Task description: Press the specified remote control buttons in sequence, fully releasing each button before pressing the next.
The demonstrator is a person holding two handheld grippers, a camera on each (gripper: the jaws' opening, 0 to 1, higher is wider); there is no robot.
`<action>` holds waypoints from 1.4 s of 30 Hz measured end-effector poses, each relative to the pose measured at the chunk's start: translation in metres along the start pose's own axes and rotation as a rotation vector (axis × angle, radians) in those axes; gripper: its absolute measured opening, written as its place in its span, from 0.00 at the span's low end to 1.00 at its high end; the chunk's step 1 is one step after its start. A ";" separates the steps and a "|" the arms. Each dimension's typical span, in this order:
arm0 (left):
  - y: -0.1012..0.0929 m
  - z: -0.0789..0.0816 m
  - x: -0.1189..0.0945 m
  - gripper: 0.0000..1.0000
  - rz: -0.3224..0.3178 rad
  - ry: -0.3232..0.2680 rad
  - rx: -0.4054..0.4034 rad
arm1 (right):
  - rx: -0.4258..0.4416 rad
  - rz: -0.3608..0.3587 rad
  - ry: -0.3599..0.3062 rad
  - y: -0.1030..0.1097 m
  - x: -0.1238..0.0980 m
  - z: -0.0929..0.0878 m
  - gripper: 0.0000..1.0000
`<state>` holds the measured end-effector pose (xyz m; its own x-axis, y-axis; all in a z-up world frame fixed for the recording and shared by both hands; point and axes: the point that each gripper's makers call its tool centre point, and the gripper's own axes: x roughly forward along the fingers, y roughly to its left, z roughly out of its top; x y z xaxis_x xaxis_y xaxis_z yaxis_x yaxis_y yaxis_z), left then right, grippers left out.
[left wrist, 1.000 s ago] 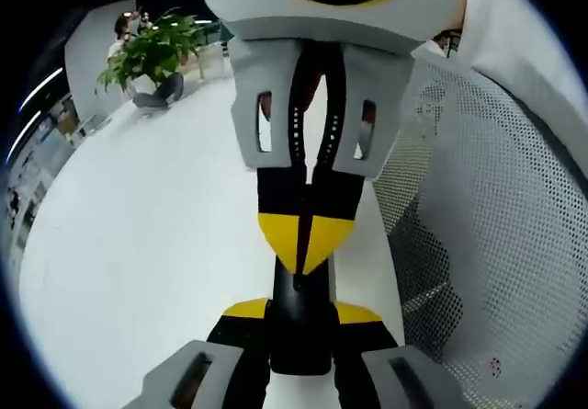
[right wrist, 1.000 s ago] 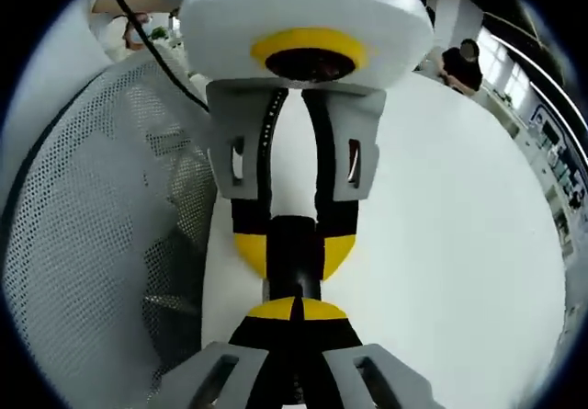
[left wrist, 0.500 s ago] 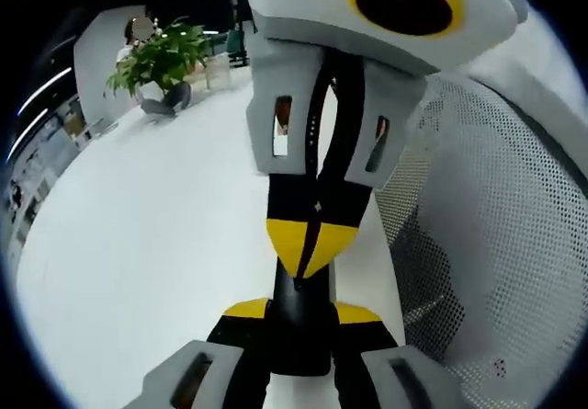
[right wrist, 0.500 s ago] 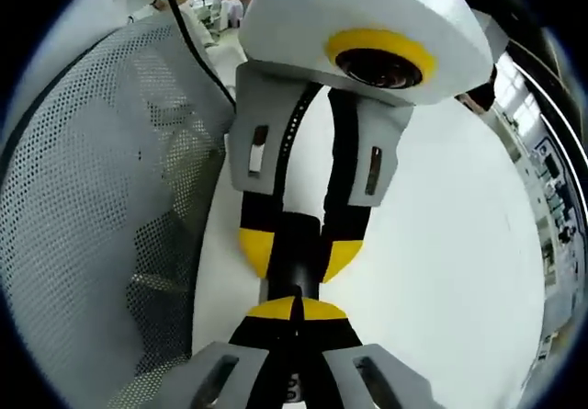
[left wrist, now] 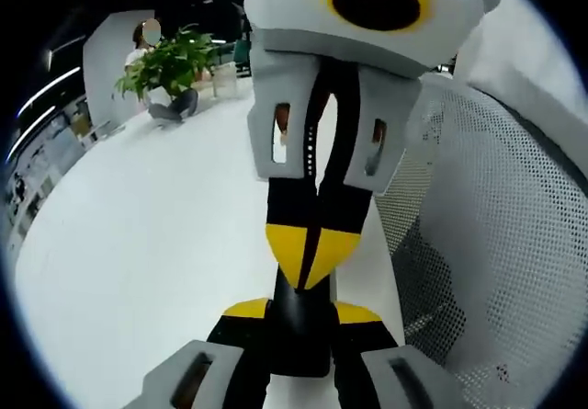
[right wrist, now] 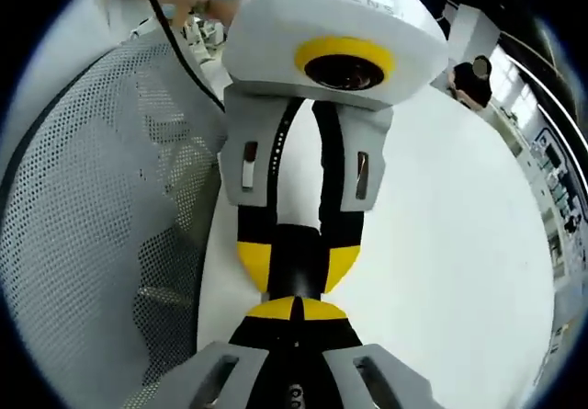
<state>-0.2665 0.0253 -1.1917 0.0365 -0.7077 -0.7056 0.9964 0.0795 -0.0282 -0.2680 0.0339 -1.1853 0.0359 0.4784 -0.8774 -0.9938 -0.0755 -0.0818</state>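
Remote control [left wrist: 301, 322], one black bar, is clamped at one end between the left gripper [left wrist: 301, 310] jaws, above the white table [left wrist: 138, 244]. Right gripper [left wrist: 310, 257] tips are pressed together against its far end. One mesh basket [left wrist: 496, 244] sits alongside.

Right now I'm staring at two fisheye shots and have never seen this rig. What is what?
There is no robot: a person holds a two-jaw gripper in each hand, and a camera on each looks along its jaws. In the left gripper view, the left gripper rises from the bottom, clamped on a slim black object, apparently the remote; its buttons cannot be made out. The right gripper faces it, jaws shut, with its yellow tip against the remote. Each view shows the other gripper coming in from the top. Below is a white table, with a white mesh chair beside it and a potted plant at the far end.
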 end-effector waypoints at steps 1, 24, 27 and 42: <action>0.000 0.000 0.000 0.22 0.001 0.003 0.002 | 0.014 0.004 0.002 -0.001 0.000 0.000 0.00; -0.004 0.000 0.005 0.23 0.054 0.147 -0.029 | 0.260 -0.009 -0.182 0.005 -0.008 -0.009 0.02; -0.003 -0.001 0.005 0.23 0.076 0.142 -0.055 | 0.253 -0.061 -0.196 0.007 -0.013 -0.016 0.19; 0.002 0.003 0.005 0.26 0.172 0.073 -0.205 | 0.282 -0.061 -0.135 0.000 -0.009 -0.040 0.26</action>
<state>-0.2643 0.0198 -1.1930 0.1907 -0.6193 -0.7616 0.9397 0.3396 -0.0408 -0.2642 -0.0058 -1.1964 0.1006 0.5876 -0.8029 -0.9810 0.1933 0.0185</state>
